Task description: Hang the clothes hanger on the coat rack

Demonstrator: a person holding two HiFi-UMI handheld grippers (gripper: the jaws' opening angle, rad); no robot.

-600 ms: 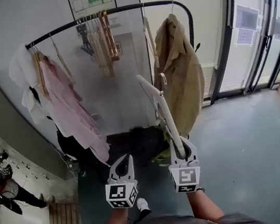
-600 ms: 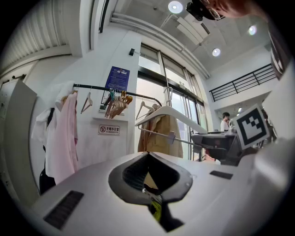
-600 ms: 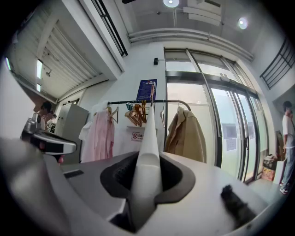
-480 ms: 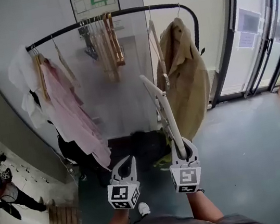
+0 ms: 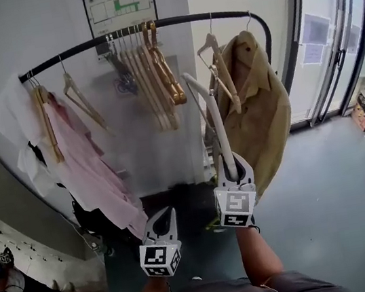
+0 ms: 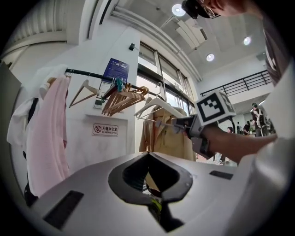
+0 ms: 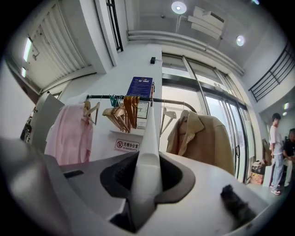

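Hanger (image 5: 218, 129): white, with a broad smooth arm and a thin bar beneath. Left gripper (image 5: 167, 211) sits low, jaws together, empty. Right gripper (image 5: 232, 161) clamps the arm's end, holding the hanger up below the rail (image 5: 150, 25), just left of the tan coat (image 5: 262, 108).

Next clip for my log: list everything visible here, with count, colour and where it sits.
coat rack: one, black rail, by the wall ahead
wooden hangers: a bunch, count unclear, brown, mid-rail
white garment: one, rail's far left
pink garment: one, beside the white one
tan coat: one, rail's right end
white hanger: one, held up below the rail
notice: one, white with blue header, wall above the rail
glass doors: dark-framed, right side
left gripper: shut, empty, low
right gripper: shut on the white hanger
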